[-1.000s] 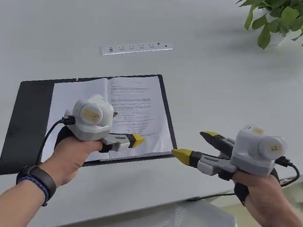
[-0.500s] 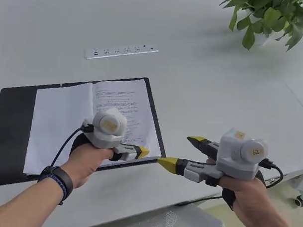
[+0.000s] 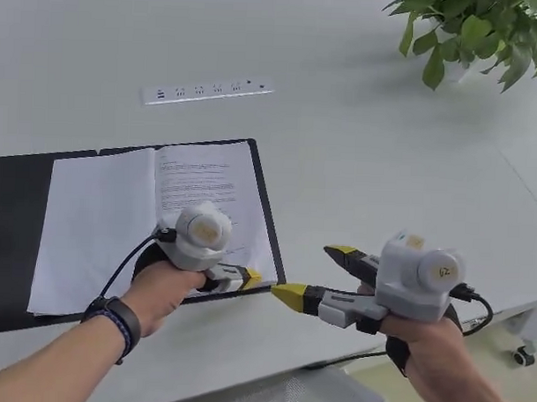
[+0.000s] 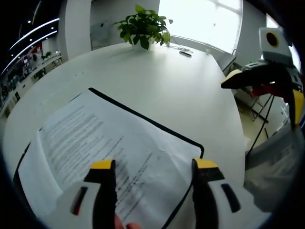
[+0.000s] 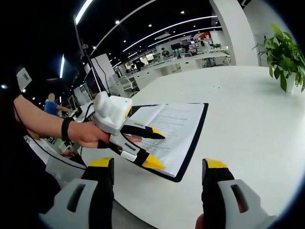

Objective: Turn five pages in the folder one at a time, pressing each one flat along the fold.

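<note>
The black folder (image 3: 13, 201) lies open on the white table, with a blank sheet on the left and a printed page (image 3: 207, 186) on the right. My left gripper (image 3: 244, 275) hovers open over the printed page's near right corner (image 4: 157, 157), with nothing between its jaws. My right gripper (image 3: 317, 273) is open and empty just off that corner, above bare table. In the right gripper view, my right gripper (image 5: 158, 163) faces the folder (image 5: 176, 124) and the left gripper (image 5: 156, 148).
A white power strip (image 3: 206, 90) lies beyond the folder. A potted plant (image 3: 477, 32) stands at the far right. The table's near edge runs just under both hands, with a mesh chair seat (image 3: 279, 395) below it.
The head camera has panned right, shifting the whole picture left. Relative to the folder, my left gripper has slid toward the page's near right corner. The right gripper stays beside that corner.
</note>
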Demonstrator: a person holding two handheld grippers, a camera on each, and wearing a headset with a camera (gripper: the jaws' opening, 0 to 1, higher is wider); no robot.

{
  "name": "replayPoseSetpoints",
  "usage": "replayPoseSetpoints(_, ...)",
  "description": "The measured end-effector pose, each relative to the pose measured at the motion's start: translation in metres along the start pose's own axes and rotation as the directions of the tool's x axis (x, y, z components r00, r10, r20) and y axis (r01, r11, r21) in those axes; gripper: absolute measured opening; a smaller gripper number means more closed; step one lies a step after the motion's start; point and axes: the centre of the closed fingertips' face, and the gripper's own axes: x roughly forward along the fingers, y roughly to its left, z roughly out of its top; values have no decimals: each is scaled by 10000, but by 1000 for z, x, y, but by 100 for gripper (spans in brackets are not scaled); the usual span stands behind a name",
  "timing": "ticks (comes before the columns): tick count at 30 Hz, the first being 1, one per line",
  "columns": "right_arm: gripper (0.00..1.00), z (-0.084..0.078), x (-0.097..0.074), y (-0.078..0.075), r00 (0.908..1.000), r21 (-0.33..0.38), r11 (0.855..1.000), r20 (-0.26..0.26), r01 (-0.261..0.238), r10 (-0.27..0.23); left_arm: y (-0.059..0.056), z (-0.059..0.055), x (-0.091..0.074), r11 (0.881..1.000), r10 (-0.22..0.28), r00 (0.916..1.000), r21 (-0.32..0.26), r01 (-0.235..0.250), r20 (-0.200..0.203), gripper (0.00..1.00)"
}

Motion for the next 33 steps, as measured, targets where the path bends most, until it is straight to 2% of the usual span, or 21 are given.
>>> replayPoseSetpoints(5, 74, -2, 4, 1, 9999, -19, 10000, -108, -70, 70, 0, -4, 1, 9983, 177, 9997, 560, -168, -153, 62)
replayPoseSetpoints(15, 73, -3, 9, 0, 9997, 15, 9999, -208, -157, 157, 3, -6, 1, 9953, 293, 9995, 922, -282, -109, 60)
replayPoseSetpoints(22, 72, -2, 16, 0, 9991, -24, 9995, -281, -315, 315, 7, -6, 0, 9959, 352, 9994, 837, -349, -22, 55)
replayPoseSetpoints(33, 67, 13, 43, -10, 9979, 207, 9978, -63, -637, 638, 10, -5, 0, 9968, 346, 9994, 715, -347, 31, 52)
